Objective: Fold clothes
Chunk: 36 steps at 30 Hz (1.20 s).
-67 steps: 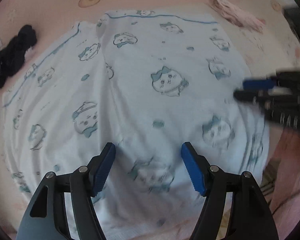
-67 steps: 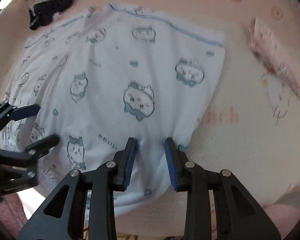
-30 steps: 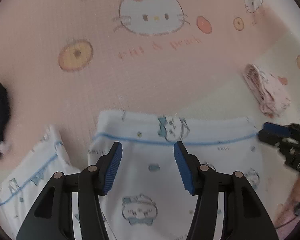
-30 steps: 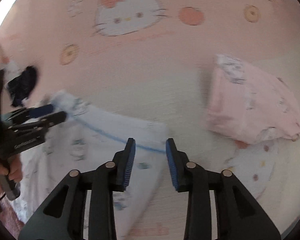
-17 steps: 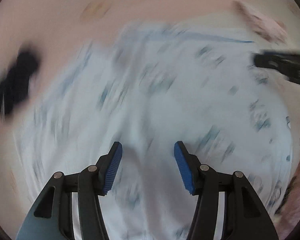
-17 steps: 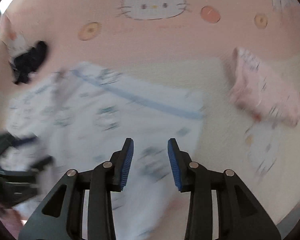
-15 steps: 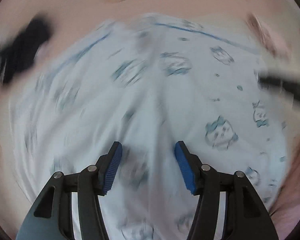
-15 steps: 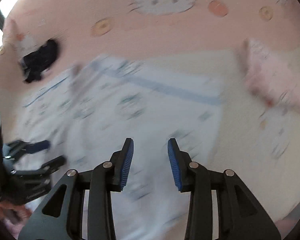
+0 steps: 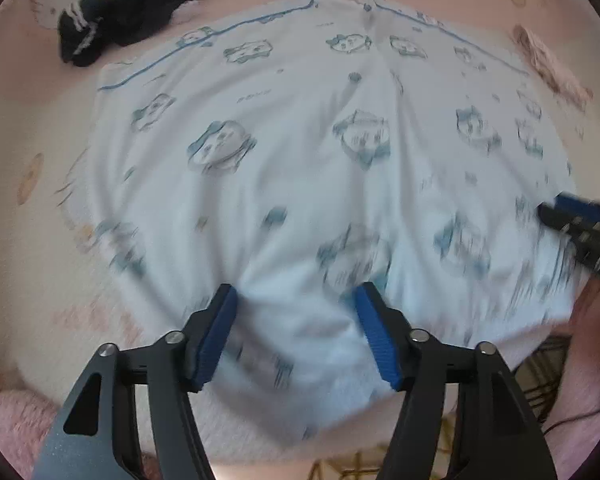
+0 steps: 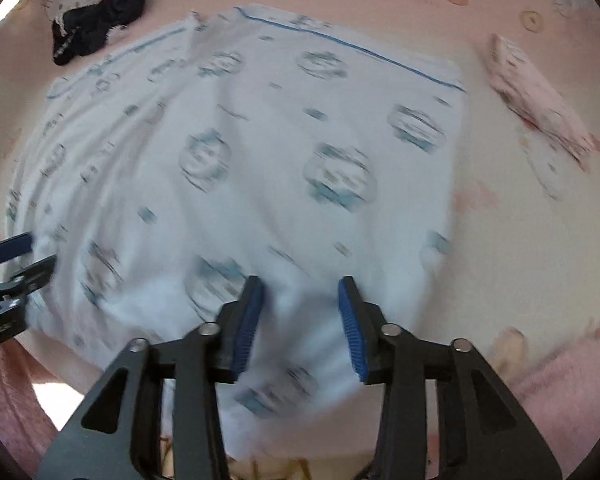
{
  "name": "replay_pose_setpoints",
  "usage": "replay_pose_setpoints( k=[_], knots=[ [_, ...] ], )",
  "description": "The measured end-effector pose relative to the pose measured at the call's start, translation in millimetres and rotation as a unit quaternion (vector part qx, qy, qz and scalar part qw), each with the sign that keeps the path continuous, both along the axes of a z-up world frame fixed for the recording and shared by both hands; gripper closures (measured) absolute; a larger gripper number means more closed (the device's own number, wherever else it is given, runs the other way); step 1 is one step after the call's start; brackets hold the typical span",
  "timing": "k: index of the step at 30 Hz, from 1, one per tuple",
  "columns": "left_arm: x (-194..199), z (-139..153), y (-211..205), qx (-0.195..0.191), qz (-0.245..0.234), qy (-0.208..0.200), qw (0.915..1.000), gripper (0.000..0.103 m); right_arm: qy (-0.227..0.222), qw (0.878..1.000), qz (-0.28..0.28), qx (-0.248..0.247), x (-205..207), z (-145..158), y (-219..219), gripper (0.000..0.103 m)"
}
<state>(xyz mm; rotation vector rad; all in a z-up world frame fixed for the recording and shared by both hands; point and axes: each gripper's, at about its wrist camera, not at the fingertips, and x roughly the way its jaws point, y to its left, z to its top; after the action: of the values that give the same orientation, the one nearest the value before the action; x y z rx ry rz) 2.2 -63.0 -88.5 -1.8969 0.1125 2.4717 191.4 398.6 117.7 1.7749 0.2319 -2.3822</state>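
A pale blue garment point(image 9: 300, 152) with cartoon prints and a blue trim line lies spread flat on the pink bed; it also shows in the right wrist view point(image 10: 260, 168). My left gripper point(image 9: 296, 332) is open just above its near edge, left of middle. My right gripper point(image 10: 300, 316) is open above the near edge toward the garment's right side. Each gripper shows in the other's view, the right one point(image 9: 572, 216) at the right edge and the left one point(image 10: 16, 260) at the left edge. Neither holds any cloth.
A black garment point(image 9: 124, 12) lies crumpled at the far left, also in the right wrist view point(image 10: 96, 20). A folded pink garment point(image 10: 540, 108) lies at the far right. The pink Hello Kitty sheet point(image 10: 520, 240) surrounds everything. A pink fluffy edge point(image 9: 16, 424) is near me.
Both grippers pulled back from the garment's far trimmed edge to its near edge. Both stay open. The garment lies spread flat as before.
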Motion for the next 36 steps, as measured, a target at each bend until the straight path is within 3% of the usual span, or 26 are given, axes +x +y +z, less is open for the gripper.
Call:
replay_pose_setpoints(
  k=[6,15,21,27,31,33,36],
  knots=[
    [22.4,13.6,-7.7,0.023,-0.003,0.025,0.9994,0.038,0.011,1.000,-0.010,-0.004,14.9,10.6,8.2,0.059],
    [51.9,10.2,-28.8,0.040,0.012,-0.018,0.9990,0.035,0.016,1.000,-0.013,-0.012,28.2,20.0,5.6,0.059],
    [71.6,39.3,-51.1,0.068,0.033,0.031,0.9966,0.035,0.019,0.999,-0.022,-0.019,24.3,18.6,-5.5,0.059],
    [71.2,11.9,-69.3,0.054,0.075,-0.044,0.9947,0.034,-0.042,0.998,-0.051,-0.011,7.8,-3.1,-6.0,0.059],
    [87.3,27.0,-90.8,0.070,0.095,-0.014,0.9929,0.034,-0.019,0.997,-0.072,-0.030,5.9,13.2,2.9,0.059],
    [93.3,24.2,-96.6,0.060,0.094,-0.026,0.9934,0.034,-0.017,0.996,-0.078,-0.039,5.1,15.8,5.5,0.059],
    [107.0,15.5,-107.4,0.068,0.113,-0.047,0.9901,0.032,-0.058,0.994,-0.090,-0.018,2.0,-0.3,9.7,0.058]
  ],
)
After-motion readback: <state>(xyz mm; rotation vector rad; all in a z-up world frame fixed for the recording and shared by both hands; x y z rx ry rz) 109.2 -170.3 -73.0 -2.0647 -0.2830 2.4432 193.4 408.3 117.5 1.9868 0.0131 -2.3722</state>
